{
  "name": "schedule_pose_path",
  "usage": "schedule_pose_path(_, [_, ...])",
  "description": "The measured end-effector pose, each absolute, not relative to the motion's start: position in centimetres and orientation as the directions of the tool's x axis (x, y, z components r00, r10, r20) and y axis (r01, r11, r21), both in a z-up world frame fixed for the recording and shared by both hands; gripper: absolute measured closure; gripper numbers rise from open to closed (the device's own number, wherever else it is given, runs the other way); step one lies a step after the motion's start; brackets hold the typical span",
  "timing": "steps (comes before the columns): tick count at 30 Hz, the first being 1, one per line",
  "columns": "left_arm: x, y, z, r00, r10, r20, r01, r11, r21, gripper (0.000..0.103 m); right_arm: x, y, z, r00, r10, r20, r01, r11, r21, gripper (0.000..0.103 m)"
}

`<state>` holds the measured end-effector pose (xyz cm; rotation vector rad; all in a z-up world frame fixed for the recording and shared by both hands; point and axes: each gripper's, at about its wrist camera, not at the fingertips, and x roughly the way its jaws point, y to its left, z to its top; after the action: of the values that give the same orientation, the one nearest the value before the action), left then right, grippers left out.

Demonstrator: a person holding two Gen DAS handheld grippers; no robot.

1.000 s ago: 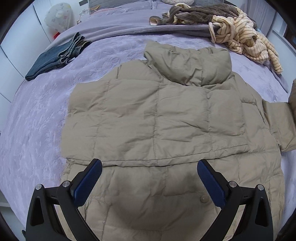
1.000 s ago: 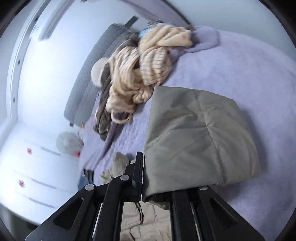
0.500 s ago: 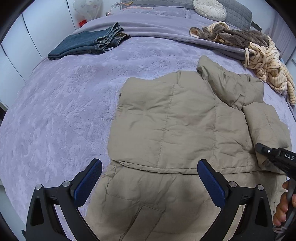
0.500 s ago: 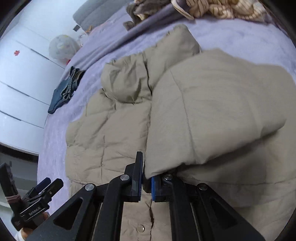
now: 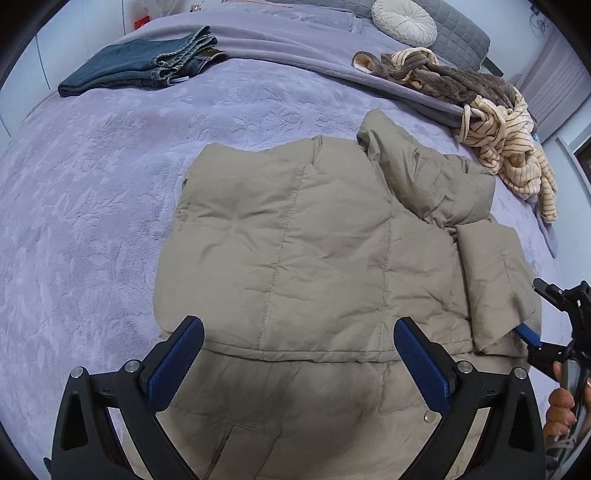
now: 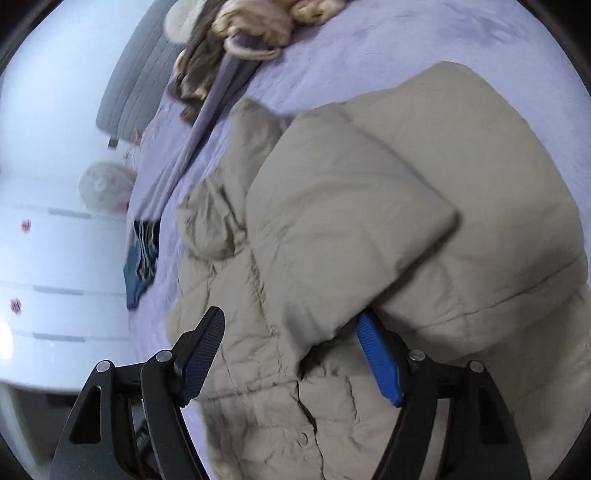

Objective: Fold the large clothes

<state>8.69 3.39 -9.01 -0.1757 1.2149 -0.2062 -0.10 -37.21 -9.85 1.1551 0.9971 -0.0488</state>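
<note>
— Lavender bedspread [image 5: 92,206] covers the whole bed, with white cupboard fronts along its far side. Where's the coat?

— Spread across the bed's middle: a beige puffer jacket [image 5: 295,251], collar up at about 1 o'clock in the left wrist view, one sleeve [image 5: 495,280] folded in over its body at 3 o'clock.

— And the left gripper [image 5: 295,365]?

— Hovering over the jacket's lower part at 6 o'clock, blue pads spread wide, nothing between them.

— The right one?

— The right gripper [image 6: 291,362] has its jaws opening. The sleeve's cuff lies between them, its edge just beside the blue pad at 4 o'clock; the pads are not pressing it.

— What else lies on the bed?

— Folded jeans [image 5: 140,66] at 11 o'clock, a striped cream garment [image 5: 506,147] tangled with a brown one [image 5: 450,77] at 1 o'clock, and a round white cushion [image 5: 404,22] at 12 o'clock against the grey headboard.
</note>
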Motion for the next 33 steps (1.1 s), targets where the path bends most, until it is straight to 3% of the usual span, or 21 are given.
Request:
schedule_pose_path(2, [9.0, 3.6, -8.7, 0.337, -0.272, -0.901, 0.075, 0.962, -0.263, 0.000, -0.1, -38.3, -10.7, 0.625, 0.436, -0.647, 0.530, 0.372, 0.762, 0.026])
schedule_pose_path(3, [9.1, 3.8, -8.5, 0.338, -0.278, -0.899, 0.081, 0.961, -0.266, 0.000, 0.3, -38.4, -10.4, 0.637, 0.427, -0.642, 0.520, 0.378, 0.766, 0.039])
schedule_pose_path(4, [9.2, 4.1, -8.4, 0.340, -0.286, -0.896, 0.085, 0.958, -0.273, 0.000, 1.1, -37.9, -9.9, 0.635, 0.424, -0.646, 0.501, 0.411, 0.762, 0.070])
schedule_pose_path(6, [9.3, 4.9, -8.2, 0.341, -0.313, -0.886, 0.088, 0.949, -0.301, 0.000, 2.8, -35.9, -7.9, 0.622, 0.426, -0.658, 0.416, 0.533, 0.737, 0.088])
schedule_pose_path(12, [9.6, 7.6, -8.1, 0.323, -0.423, -0.846, 0.042, 0.900, -0.434, 0.000, 5.8, -24.5, -2.9, 0.520, 0.388, -0.761, 0.068, 0.869, 0.490, 0.088])
schedule_pose_path(15, [9.6, 8.0, -7.8, 0.319, -0.489, -0.812, 0.043, 0.863, -0.503, 0.000, 5.7, -19.6, -4.1, 0.449, 0.337, -0.827, -0.015, 0.929, 0.371, 0.083])
schedule_pose_path(17, [9.6, 7.6, -7.5, 0.315, -0.519, -0.795, 0.063, 0.847, -0.528, 0.000, 5.4, -18.0, -5.3, 0.397, 0.342, -0.852, -0.025, 0.932, 0.362, 0.057])
schedule_pose_path(18, [9.7, 7.4, -7.5, 0.308, -0.536, -0.786, 0.073, 0.837, -0.542, 0.000, 5.1, -17.5, -6.0, 0.370, 0.352, -0.860, -0.019, 0.928, 0.372, 0.032])
schedule_pose_path(19, [9.8, 6.9, -7.6, 0.295, -0.556, -0.777, 0.083, 0.825, -0.559, 0.000, 4.5, -17.6, -6.4, 0.357, 0.364, -0.860, -0.015, 0.923, 0.384, 0.022])
schedule_pose_path(26, [11.7, 1.4, -10.6, 0.194, -0.601, -0.776, 0.126, 0.799, -0.587, 0.002, -0.8, -25.5, -7.9, 0.294, 0.393, -0.871, 0.168, 0.876, 0.452, 0.022])
schedule_pose_path(27, [12.0, 0.5, -11.2, 0.181, -0.591, -0.786, 0.131, 0.807, -0.576, 0.004, -1.6, -27.8, -8.4, 0.298, 0.391, -0.871, 0.234, 0.855, 0.463, 0.022])
schedule_pose_path(30, [13.0, -2.0, -13.2, 0.117, -0.580, -0.806, 0.134, 0.814, -0.566, 0.033, -4.1, -34.7, -10.0, 0.338, 0.390, -0.857, 0.440, 0.739, 0.510, 0.022])
schedule_pose_path(32, [13.3, -3.3, -14.2, 0.085, -0.582, -0.809, 0.139, 0.811, -0.568, 0.077, -5.5, -38.7, -11.0, 0.393, 0.386, -0.834, 0.545, 0.633, 0.550, 0.022])
schedule_pose_path(33, [13.4, -3.7, -14.3, 0.080, -0.575, -0.814, 0.144, 0.815, -0.562, 0.086, -6.2, -40.2, -11.3, 0.427, 0.385, -0.818, 0.578, 0.580, 0.574, 0.022])
